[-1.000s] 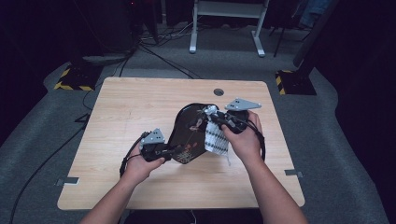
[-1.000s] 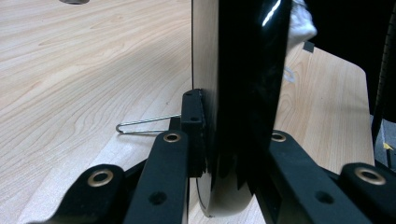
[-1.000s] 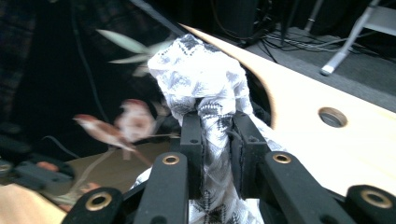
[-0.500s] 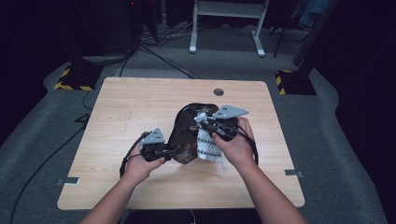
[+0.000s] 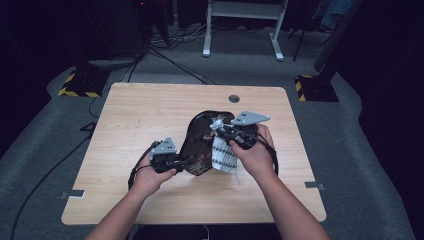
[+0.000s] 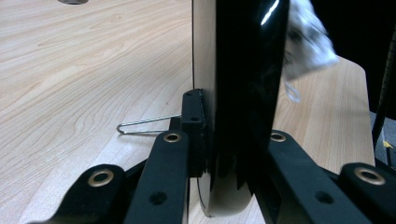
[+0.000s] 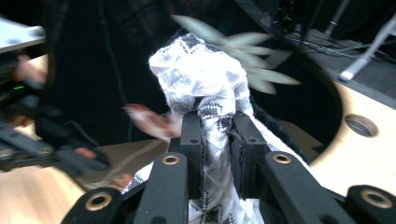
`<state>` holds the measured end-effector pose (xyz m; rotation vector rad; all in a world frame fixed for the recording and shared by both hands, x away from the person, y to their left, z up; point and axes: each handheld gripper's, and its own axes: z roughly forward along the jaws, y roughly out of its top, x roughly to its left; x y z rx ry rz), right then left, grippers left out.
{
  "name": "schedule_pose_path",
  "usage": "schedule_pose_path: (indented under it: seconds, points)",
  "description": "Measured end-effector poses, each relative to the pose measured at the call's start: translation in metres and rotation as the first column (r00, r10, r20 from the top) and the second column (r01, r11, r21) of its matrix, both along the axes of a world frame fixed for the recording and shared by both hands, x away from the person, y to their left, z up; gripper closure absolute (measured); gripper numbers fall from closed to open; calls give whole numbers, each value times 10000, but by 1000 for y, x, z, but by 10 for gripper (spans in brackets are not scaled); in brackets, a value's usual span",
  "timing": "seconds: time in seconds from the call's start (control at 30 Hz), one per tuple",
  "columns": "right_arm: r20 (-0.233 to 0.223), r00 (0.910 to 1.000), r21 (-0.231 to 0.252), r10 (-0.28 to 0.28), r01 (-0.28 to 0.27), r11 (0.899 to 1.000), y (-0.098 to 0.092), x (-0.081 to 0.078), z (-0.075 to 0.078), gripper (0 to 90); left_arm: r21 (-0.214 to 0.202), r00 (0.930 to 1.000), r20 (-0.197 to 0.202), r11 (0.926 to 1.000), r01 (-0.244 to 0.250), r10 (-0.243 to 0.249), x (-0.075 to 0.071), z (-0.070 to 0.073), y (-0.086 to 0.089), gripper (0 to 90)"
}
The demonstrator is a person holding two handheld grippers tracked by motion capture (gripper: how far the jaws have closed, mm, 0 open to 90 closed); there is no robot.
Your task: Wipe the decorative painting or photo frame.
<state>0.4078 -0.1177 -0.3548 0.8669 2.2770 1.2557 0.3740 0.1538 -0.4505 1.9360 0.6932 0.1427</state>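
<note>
Since a second ago my right gripper (image 5: 220,131) has carried the cloth (image 5: 223,155) leftward across the tray (image 5: 200,142). Its jaws pinch the white patterned cloth tight. My left gripper (image 5: 186,161) clamps the black tray's near rim, holding it tilted, seemingly clear of the table (image 5: 130,115).

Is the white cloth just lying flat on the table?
No, the right gripper has the white patterned cloth pinched between its jaws, bunched up against the black tray.
</note>
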Motion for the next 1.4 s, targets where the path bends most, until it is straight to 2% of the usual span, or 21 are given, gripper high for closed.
schedule_pose_path:
  seconds: [0.07,0.2,0.27,0.43,0.53,0.6,0.63,0.73,0.8,0.97,1.07,1.17,1.23,1.3,1.4]
  points:
    - [-17,9999,24,-106,106,9999,-3,2,0,778,9,10000,12,10000,2,-2,0,0,0,797]
    - [-103,9964,173,-845,847,9963,-24,16,0,778,5,10000,-19,10000,21,-21,-1,0,0,796]
    - [-243,9951,311,-956,964,9949,-29,19,0,778,5,10000,-22,10000,19,-19,-1,0,0,796]
    - [-202,9940,330,-1075,1081,9936,-30,18,-2,778,8,10000,-28,10000,17,-17,-1,0,0,797]
    - [-143,9969,141,-768,770,9969,-20,11,-3,777,16,10000,-25,10000,7,-7,-1,0,-1,798]
    - [-136,9989,49,-455,456,9989,-11,6,-4,777,20,10000,-24,10000,-4,4,-1,0,-1,798]
    - [-46,9998,-147,-175,174,9997,-2,0,-5,777,24,10000,-31,10000,-9,10,-1,0,-1,799]
    - [54,10000,-316,45,-44,9995,5,-5,-5,775,54,10000,-34,10000,-2,2,-1,1,-1,798]
    - [180,9988,-635,445,-433,9970,18,-14,-7,774,81,10000,5,10000,21,-21,0,1,-1,800]
    - [126,9957,-747,918,-906,9931,29,-22,-10,774,105,10000,-21,9999,15,-15,-1,1,-1,801]
    - [117,9952,-670,968,-959,9931,28,-21,-11,777,180,10000,55,9998,0,-1,-2,1,-1,801]
    - [-10,9977,-513,677,-677,9964,19,-14,-11,778,175,10000,55,9998,2,-3,-2,1,-1,800]
    - [-104,9997,-385,221,-224,9990,5,-5,-12,778,144,10000,28,9999,1,-2,-2,1,-1,798]
    - [-111,9999,-359,104,-107,9993,1,-3,-12,778,131,10000,45,9999,15,-15,-1,1,-1,797]
    - [-162,9987,-291,-476,471,9985,-13,7,-13,777,119,10000,31,9999,13,-13,-2,1,-1,796]
